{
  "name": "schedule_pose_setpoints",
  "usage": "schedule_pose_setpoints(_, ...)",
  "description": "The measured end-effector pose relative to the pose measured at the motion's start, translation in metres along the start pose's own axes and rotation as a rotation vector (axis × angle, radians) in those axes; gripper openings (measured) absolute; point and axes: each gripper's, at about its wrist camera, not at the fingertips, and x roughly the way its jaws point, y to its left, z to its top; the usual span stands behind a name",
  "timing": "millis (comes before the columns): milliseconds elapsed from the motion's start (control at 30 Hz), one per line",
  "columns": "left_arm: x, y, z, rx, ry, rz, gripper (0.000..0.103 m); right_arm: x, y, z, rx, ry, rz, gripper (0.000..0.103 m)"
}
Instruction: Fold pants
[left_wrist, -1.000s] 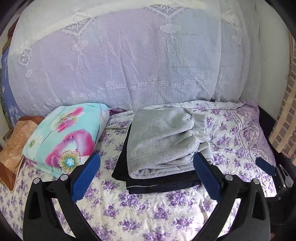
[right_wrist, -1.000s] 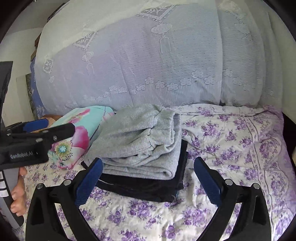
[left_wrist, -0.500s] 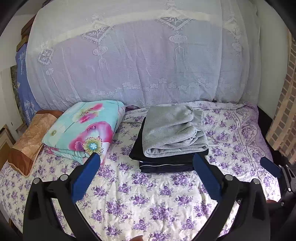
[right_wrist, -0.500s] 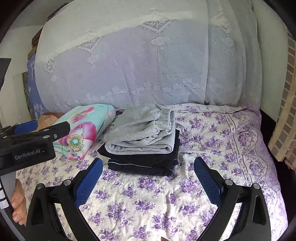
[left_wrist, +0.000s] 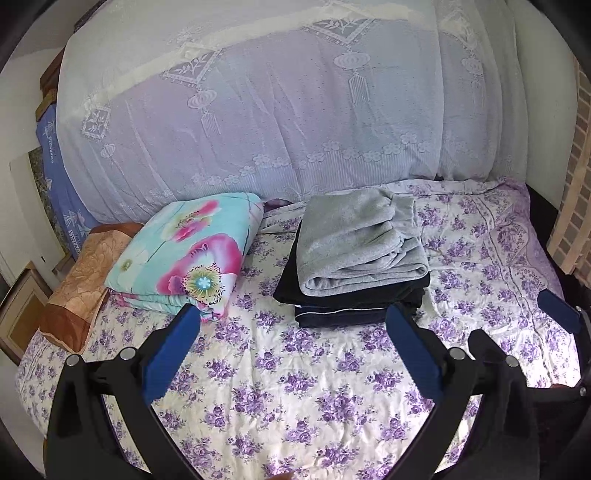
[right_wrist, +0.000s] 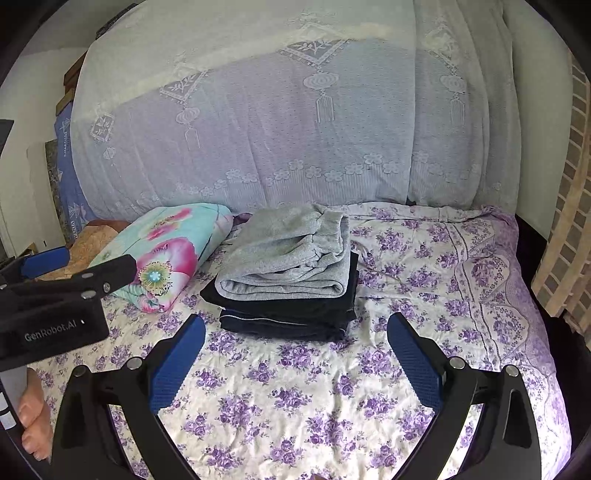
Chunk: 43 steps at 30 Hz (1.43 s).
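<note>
Pulled back from stack | left gripper (left_wrist: 291, 343), right gripper (right_wrist: 295, 350) fingers wide, empty | grey pants (right_wrist: 288, 254) folded atop dark pile (right_wrist: 291, 314), ahead of fingers | fold judged complete.

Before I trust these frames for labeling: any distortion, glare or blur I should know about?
Left wrist view: strong fisheye bending, dark corners; the bedsheet near the left gripper is washed out, while the grey pants are sharp. Right wrist view: same bending and dark corners; bright sheet in front of the right gripper, and the curtain is pale and overexposed at the top.
</note>
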Motion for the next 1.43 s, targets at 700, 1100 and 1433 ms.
schedule_pose_setpoints(700, 0.017, 0.006, 0.001, -0.056, 0.051, -0.072, 0.098, 0.022, 0.004, 0.003, -0.010, 0.054, 0.001, 0.099)
schedule_pose_setpoints(1100, 0.016, 0.002, 0.000, -0.034, 0.022, -0.066, 0.098, 0.023, 0.002, 0.003, -0.008, 0.056, 0.000, 0.099)
schedule_pose_setpoints(1433, 0.017, -0.002, -0.001, -0.022, 0.044, -0.067, 0.098, 0.024, 0.001, 0.002, -0.003, 0.061, -0.004, 0.099)
